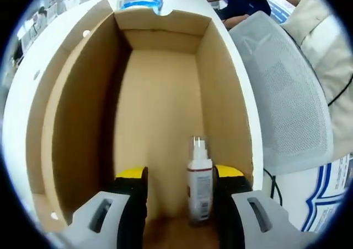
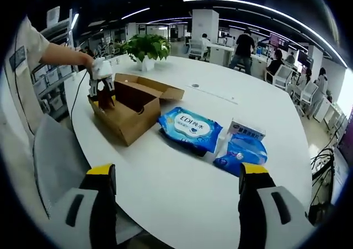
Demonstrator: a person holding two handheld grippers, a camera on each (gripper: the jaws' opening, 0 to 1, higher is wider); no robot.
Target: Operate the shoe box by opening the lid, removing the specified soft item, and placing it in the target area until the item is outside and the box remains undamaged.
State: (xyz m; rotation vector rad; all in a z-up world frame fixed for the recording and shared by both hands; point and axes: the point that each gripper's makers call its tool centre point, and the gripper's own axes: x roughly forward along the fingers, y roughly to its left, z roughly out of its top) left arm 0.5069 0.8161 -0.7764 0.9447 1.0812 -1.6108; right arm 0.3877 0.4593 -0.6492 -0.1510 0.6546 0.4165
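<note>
In the left gripper view, the left gripper point(image 1: 179, 191) is lowered into the open cardboard shoe box point(image 1: 71, 122). Its yellow-tipped jaws stand apart, with a small spray bottle point(image 1: 199, 185) upright between them, close against the right-hand jaw. Whether the jaws press on the bottle cannot be determined. The box floor beyond the bottle is bare brown cardboard.

In the right gripper view, the right gripper point(image 2: 177, 177) hovers over the white table point(image 2: 165, 188) with its jaws spread wide and nothing between them. The shoe box point(image 2: 124, 114) sits at the far left of the table, lid flaps folded outward. The left gripper point(image 2: 102, 86) reaches down into the box, held by a hand point(image 2: 83, 59).

A blue wet-wipes pack point(image 2: 190, 129) lies on the table just beside the box. Further right lie a smaller blue packet point(image 2: 242, 152) and a small white-and-blue carton point(image 2: 247, 130), touching each other. A potted green plant point(image 2: 147, 48) stands behind the box.
</note>
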